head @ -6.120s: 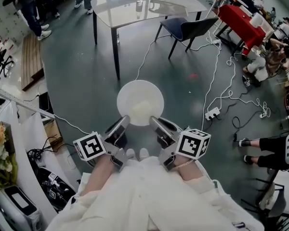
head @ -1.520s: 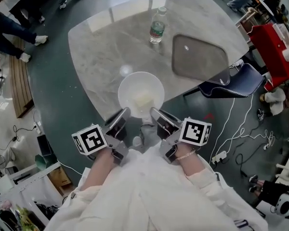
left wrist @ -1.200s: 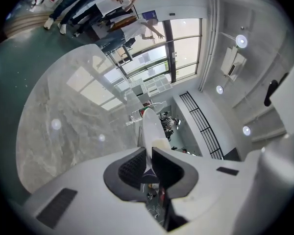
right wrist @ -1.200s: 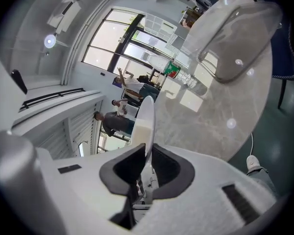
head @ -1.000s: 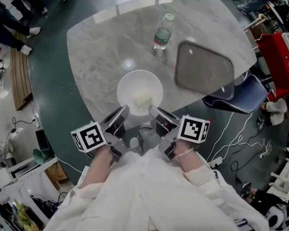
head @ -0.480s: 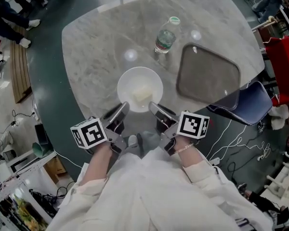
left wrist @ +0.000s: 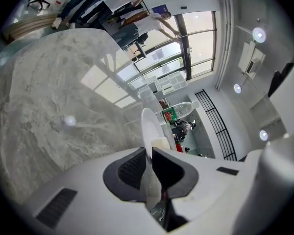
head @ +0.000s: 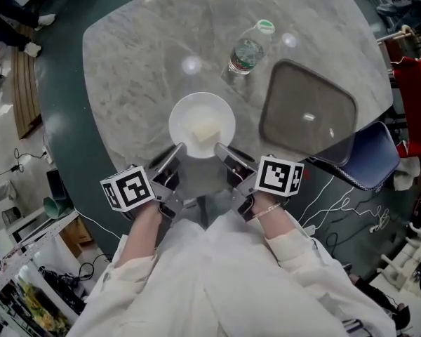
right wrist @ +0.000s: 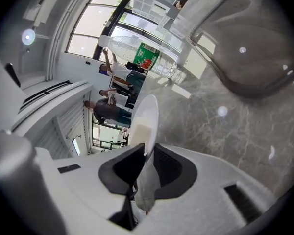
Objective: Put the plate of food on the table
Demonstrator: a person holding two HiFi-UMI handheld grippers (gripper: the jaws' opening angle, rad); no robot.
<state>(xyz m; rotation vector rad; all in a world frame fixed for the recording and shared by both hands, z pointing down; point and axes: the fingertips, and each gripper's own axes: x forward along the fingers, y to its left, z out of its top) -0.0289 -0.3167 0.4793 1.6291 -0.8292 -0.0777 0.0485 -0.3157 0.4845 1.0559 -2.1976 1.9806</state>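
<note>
White round plate [head: 201, 125] sits over the near part of the grey marble surface [head: 140, 55], just inside the edge closest to you, with a pale block of food [head: 206, 132] lying near its middle. You hold it from both sides at its near rim. Your left tool [head: 174, 153] comes in from the lower left and your right tool [head: 221, 149] from the lower right.

In the left gripper view the left tool [left wrist: 148, 151] has its dark pads drawn close on the thin rim of the plate [left wrist: 148, 126], which stands edge-on between them, the food [left wrist: 160, 143] just past the pads. In the right gripper view the right tool [right wrist: 148, 148] also has the plate [right wrist: 148, 116] rim between its pads. Its jaws are opening slightly, yet the pads look to be pressing on the rim.

I cannot tell whether the underside of the plate touches the surface.

Beyond the plate a clear plastic bottle with a green label [head: 248, 50] stands upright, apart from the plate. To the right of the bottle lies a dark grey rectangular tray [head: 307, 114], near the plate and not touching it. A dark blue chair [head: 368, 163] stands at the right edge of the surface, partly under the tray's corner.
</note>
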